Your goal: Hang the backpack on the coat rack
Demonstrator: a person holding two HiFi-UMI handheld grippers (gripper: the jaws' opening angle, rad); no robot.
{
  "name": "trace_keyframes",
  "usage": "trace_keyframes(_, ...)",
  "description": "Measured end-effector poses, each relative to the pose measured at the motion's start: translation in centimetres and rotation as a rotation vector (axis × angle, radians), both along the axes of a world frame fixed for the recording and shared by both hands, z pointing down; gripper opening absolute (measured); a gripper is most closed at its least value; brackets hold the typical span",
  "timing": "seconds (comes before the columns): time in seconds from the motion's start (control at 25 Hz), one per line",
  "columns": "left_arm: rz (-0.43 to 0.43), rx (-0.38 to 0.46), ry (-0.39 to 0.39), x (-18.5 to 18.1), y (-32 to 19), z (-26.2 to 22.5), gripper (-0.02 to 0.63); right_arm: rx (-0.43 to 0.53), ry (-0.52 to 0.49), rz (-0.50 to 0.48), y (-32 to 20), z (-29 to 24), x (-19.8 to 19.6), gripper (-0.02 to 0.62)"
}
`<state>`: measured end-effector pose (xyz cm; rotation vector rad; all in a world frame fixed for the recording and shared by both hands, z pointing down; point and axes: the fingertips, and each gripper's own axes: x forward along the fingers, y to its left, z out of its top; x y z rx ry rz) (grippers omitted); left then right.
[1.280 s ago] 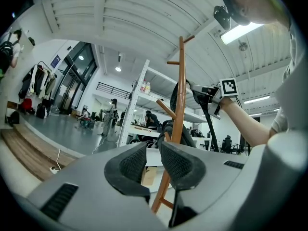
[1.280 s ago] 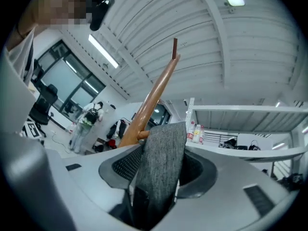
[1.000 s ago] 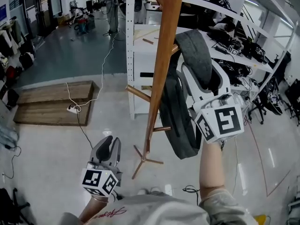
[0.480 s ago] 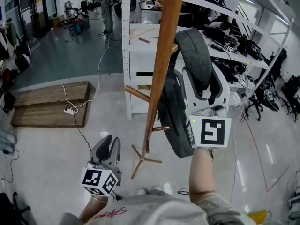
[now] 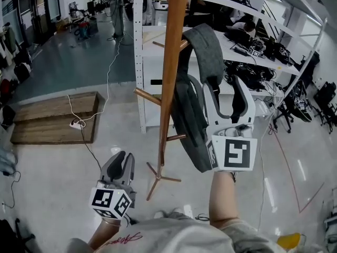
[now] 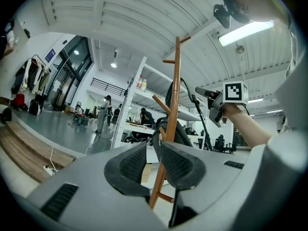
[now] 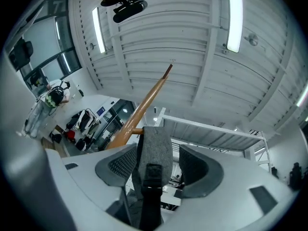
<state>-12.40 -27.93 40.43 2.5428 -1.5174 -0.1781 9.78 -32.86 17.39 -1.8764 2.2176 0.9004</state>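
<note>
The wooden coat rack stands in front of me. The dark grey backpack hangs against its pole, with the grey felt strap looped over an upper peg. My right gripper is raised under that strap and its jaws are opening. In the right gripper view the strap runs up between the pads, lying near the left one with a clear gap to the right one. My left gripper is held low at the left, jaws close together with a narrow gap and nothing in them; its view shows the rack.
White metal shelving loaded with gear stands right behind the rack. The rack's feet spread on the pale floor. A low wooden platform and a power strip with cable lie at the left. Office chairs are at the right.
The right gripper's jaws have spread wider around the strap and the hand has sunk slightly. The strap stays on the peg. The left gripper has not moved.
</note>
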Motion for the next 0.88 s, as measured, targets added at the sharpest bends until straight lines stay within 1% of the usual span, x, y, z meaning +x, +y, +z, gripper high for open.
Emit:
trace_keyframes(0.12,0.008,-0.001,0.007,0.2,0.1,-0.1,0.094,-0.006,-0.015,-0.024,0.6,0.4,-0.3,0.253)
trace_keyframes(0.24,0.016,0.006,0.013,0.4,0.5,-0.6,0.094,0.008,-0.041,-0.057,2.2,0.8,-0.7,0.252)
trace_keyframes(0.4,0.028,0.037,0.011,1.0,1.5,-1.6,0.094,0.03,-0.061,-0.162,6.3,1.6,-1.8,0.245)
trace_keyframes(0.44,0.028,0.043,0.011,1.1,1.9,-1.9,0.094,0.036,-0.06,-0.177,7.5,1.9,-2.1,0.189)
trace_keyframes(0.48,0.028,0.049,0.01,1.3,2.3,-2.2,0.094,0.045,-0.056,-0.187,8.6,2.3,-2.3,0.018)
trace_keyframes(0.56,0.029,0.062,0.009,1.7,3.4,-2.4,0.094,0.053,-0.054,-0.213,10.7,3.2,-2.6,0.018)
trace_keyframes(0.64,0.033,0.069,0.008,2.2,5.0,-2.5,0.094,0.035,-0.054,-0.237,12.7,4.3,-2.8,0.018)
trace_keyframes(0.76,0.039,0.08,0.005,3.1,8.3,-2.7,0.094,-0.027,-0.057,-0.266,15.9,6.3,-2.8,0.018)
trace_keyframes(0.88,0.025,0.091,-0.004,4.2,12.4,-2.9,0.094,-0.087,-0.062,-0.288,19.7,8.9,-2.4,0.018)
